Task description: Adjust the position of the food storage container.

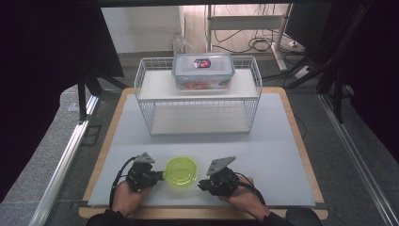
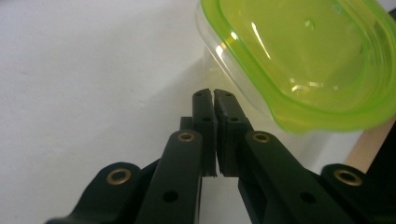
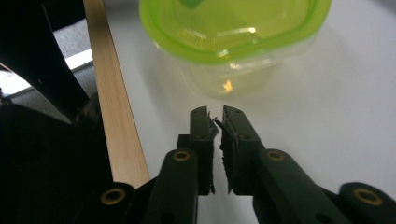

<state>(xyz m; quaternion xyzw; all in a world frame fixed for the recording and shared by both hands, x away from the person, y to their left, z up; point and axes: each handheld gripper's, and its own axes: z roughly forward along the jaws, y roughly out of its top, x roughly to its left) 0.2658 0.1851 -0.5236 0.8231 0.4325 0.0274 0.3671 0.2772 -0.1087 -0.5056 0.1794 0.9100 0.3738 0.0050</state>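
Right now the small green-lidded container point(image 1: 180, 171) sits on the near part of the bench point(image 1: 282, 155), directly between my two hands. My left gripper point(image 1: 159, 176) lies just beside its left edge and my right gripper point(image 1: 201, 184) just beside its right edge, so neither hand is clearly nearer; the left tip looks a shade closer to the rim, though I cannot tell whether it touches.

In the left gripper view the container point(image 2: 303, 60) stands ahead and off to the right of the left gripper point(image 2: 214, 95), whose jaws are pressed together with nothing between them. In the right gripper view the container point(image 3: 233, 32) is straight ahead of the right gripper point(image 3: 215, 114), a little beyond the tips, and those jaws are nearly together too, a thin slit between them, holding nothing.

The container is roundish with rounded corners, so it offers no long axis to line up with; what matters, I judge, is that both sets of jaws point inward at it from opposite sides. To take it, I would need to spread one pair first. Farther back, a white wire rack point(image 1: 197, 96) carries a clear lidded box point(image 1: 203, 70) on its top shelf.
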